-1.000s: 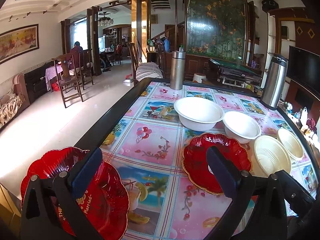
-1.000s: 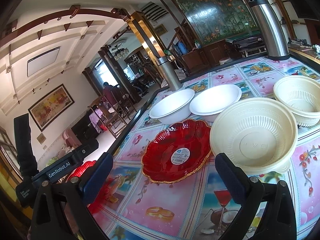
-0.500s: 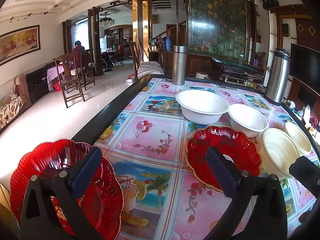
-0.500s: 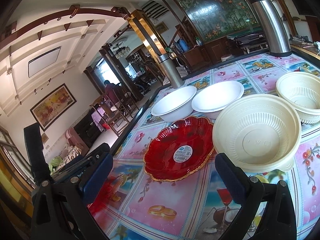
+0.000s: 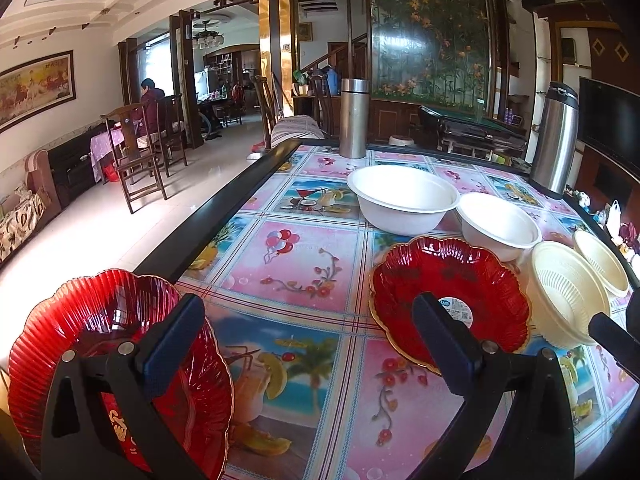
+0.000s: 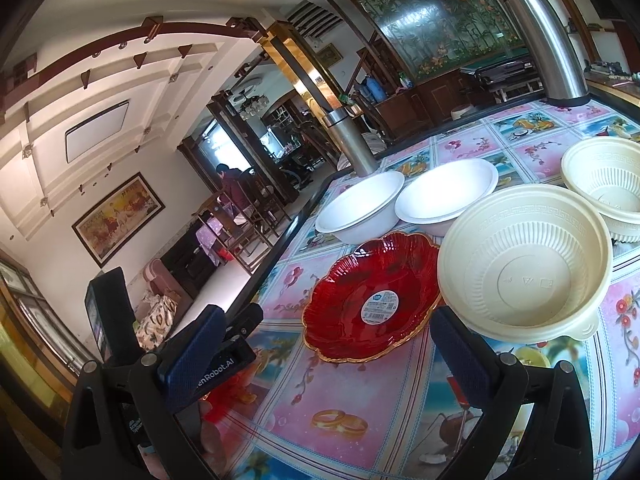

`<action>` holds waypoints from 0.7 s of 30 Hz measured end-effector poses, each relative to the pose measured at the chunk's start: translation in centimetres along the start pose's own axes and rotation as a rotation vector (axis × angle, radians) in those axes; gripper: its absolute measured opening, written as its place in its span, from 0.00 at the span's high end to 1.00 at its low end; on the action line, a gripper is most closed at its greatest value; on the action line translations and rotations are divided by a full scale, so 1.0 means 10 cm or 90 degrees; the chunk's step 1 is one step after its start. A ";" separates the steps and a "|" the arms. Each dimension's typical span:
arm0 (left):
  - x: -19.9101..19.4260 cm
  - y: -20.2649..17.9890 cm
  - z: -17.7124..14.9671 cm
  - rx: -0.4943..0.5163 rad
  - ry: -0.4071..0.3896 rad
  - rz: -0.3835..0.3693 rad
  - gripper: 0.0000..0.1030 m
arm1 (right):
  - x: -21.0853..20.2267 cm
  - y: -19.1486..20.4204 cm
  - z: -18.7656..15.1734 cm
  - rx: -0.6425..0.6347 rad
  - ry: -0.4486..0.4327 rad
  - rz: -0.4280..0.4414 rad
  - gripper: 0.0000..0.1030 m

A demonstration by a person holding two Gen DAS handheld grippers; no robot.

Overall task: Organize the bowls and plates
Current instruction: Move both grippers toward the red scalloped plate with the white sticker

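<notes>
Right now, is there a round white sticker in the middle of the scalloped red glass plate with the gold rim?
Yes, the right wrist view shows a round white sticker at the centre of the scalloped red glass plate lying on the table.

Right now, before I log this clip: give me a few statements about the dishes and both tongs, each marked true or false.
1. Two red plates are stacked mid-table. False: that plate lies alone; the other red plate is at the near left edge by the left tongs.
2. Both tongs are open and hold nothing. True; the right tongs are open too.
3. Two white bowls sit side by side beyond the middle plate. True.
4. The cream bowls are nested. False: they sit apart.
5. One steel flask stands on the table. False: a second flask stands far right.
</notes>
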State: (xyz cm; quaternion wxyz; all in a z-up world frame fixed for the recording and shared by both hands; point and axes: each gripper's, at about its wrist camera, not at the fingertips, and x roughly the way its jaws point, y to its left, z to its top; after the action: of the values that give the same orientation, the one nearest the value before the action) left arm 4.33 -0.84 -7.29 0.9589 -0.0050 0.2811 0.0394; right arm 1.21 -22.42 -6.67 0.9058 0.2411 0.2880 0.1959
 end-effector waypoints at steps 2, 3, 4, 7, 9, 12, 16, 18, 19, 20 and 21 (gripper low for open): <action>0.01 0.00 0.00 -0.001 0.002 0.001 0.00 | 0.00 -0.01 0.00 0.012 0.004 0.020 0.00; 0.02 0.01 -0.01 -0.001 0.005 0.001 0.00 | 0.01 -0.02 0.00 0.016 0.007 0.025 0.01; 0.03 0.00 -0.01 -0.001 0.007 0.001 0.00 | 0.02 -0.02 0.00 0.020 0.011 0.030 0.01; 0.05 0.00 -0.02 0.000 0.011 -0.001 0.00 | 0.05 -0.01 -0.01 0.031 0.022 0.043 0.01; 0.05 0.00 -0.02 0.000 0.011 -0.001 0.00 | 0.07 -0.01 -0.01 0.035 0.028 0.045 0.01; 0.06 -0.01 -0.02 0.002 0.014 -0.001 0.00 | 0.07 -0.01 -0.02 0.044 0.033 0.052 0.01; 0.07 -0.01 -0.03 0.003 0.016 -0.001 0.00 | 0.09 -0.03 -0.02 0.048 0.037 0.054 0.01; 0.07 -0.01 -0.03 0.003 0.016 -0.001 0.00 | 0.10 -0.03 -0.01 0.049 0.040 0.053 0.01; 0.07 -0.01 -0.03 0.003 0.016 -0.001 0.00 | 0.10 -0.03 -0.01 0.050 0.041 0.053 0.01; 0.07 -0.01 -0.03 0.004 0.016 -0.002 0.00 | 0.10 -0.04 -0.01 0.051 0.041 0.053 0.01; 0.07 -0.01 -0.03 0.004 0.016 -0.001 0.00 | 0.10 -0.04 -0.01 0.050 0.041 0.053 0.01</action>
State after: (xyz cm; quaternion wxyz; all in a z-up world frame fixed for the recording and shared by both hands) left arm 4.77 -0.88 -7.94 0.9552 -0.0028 0.2936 0.0375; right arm 1.95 -22.17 -7.40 0.8770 0.2820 0.3144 0.2292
